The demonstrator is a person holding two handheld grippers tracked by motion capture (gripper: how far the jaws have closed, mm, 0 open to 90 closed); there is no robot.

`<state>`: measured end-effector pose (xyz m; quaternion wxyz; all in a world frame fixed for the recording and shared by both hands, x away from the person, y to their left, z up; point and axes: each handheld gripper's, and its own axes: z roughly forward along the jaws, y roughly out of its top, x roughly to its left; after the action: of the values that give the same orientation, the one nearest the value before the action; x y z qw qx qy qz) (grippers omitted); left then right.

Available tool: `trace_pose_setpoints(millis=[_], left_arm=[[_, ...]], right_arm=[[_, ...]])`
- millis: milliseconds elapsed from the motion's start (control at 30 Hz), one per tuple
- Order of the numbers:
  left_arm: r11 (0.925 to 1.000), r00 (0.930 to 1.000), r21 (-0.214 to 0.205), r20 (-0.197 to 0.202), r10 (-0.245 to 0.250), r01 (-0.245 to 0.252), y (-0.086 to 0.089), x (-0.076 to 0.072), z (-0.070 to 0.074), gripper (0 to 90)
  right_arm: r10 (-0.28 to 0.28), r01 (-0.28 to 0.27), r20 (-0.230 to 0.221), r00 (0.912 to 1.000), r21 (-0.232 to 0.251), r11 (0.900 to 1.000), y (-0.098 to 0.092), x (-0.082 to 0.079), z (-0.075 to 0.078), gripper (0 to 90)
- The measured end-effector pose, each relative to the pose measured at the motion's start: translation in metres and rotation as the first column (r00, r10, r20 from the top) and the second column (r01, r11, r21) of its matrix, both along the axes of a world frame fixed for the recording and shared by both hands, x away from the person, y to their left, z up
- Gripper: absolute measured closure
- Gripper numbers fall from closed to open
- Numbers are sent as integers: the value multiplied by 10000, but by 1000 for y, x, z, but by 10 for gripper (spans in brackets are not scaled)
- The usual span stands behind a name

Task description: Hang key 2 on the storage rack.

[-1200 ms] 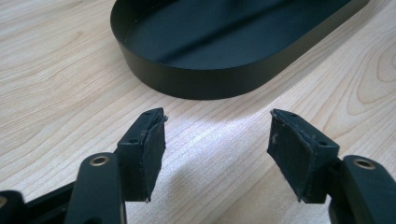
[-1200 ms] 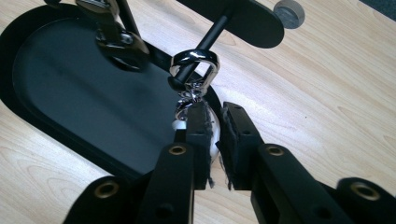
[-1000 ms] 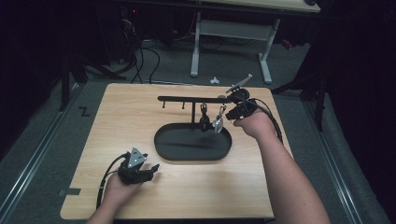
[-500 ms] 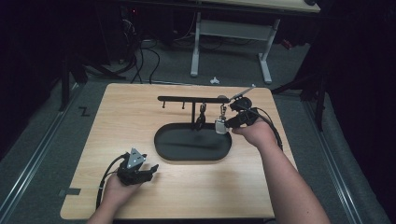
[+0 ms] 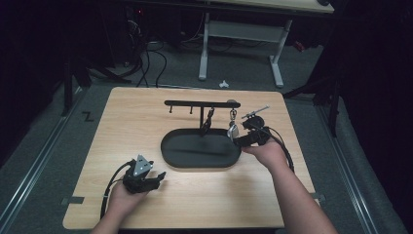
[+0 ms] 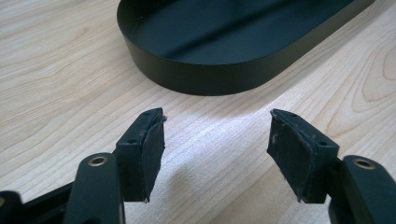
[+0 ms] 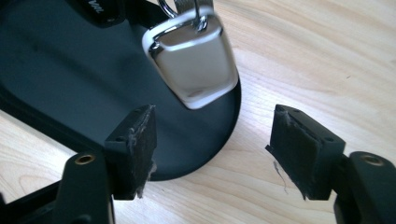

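Note:
A black rack (image 5: 195, 103) with hooks stands over a black oval tray (image 5: 168, 156). From a hook at the right end hangs a silver-white tag (image 5: 233, 130) on a ring; a black fob (image 5: 208, 122) hangs by the post. My right gripper (image 5: 238, 141) is just right of the tray. Its jaws have just been opening and stand wide with nothing between them. In the right gripper view the tag (image 7: 194, 60) dangles just beyond the right gripper (image 7: 212, 140), free of its pads. My left gripper (image 5: 158, 178) rests open on the table; in its view the left gripper (image 6: 217, 140) faces the tray wall (image 6: 210, 79).
The tray's inside (image 7: 70, 70) looks bare. Light wood tabletop (image 5: 302, 195) surrounds the tray, with open room at the front and left. Another table's legs (image 5: 277, 63) and cables lie on the floor behind.
My right gripper has come down from near the rack's right end to tray height and its jaws have spread apart. The tag now hangs free. The left gripper has stayed put.

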<state>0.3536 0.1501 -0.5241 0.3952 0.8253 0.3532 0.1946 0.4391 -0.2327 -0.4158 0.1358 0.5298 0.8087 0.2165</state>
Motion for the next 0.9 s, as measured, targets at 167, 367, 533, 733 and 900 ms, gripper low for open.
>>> trace_pose_setpoints(millis=[167,367,533,733,900], left_arm=[[10000,10000,27,-38,-1,1,0,1,0,365],[10000,10000,61,-15,-53,53,-2,0,0,364],[10000,10000,66,63,-5,4,-3,-1,0,364],[9999,9998,66,201,84,-86,-5,-1,1,366],[9998,9990,18,402,175,-176,-7,-3,3,366]], right_arm=[[-335,336,-27,9994,109,9994,-8,-6,-17,303],[-595,578,369,9975,464,9973,-17,-21,-36,268],[-786,694,1364,9875,707,9951,-25,-42,-51,261],[-1177,923,2471,9618,1120,9894,-35,-67,-74,231],[-1142,750,3160,9419,1336,9882,-43,-90,-89,198]])
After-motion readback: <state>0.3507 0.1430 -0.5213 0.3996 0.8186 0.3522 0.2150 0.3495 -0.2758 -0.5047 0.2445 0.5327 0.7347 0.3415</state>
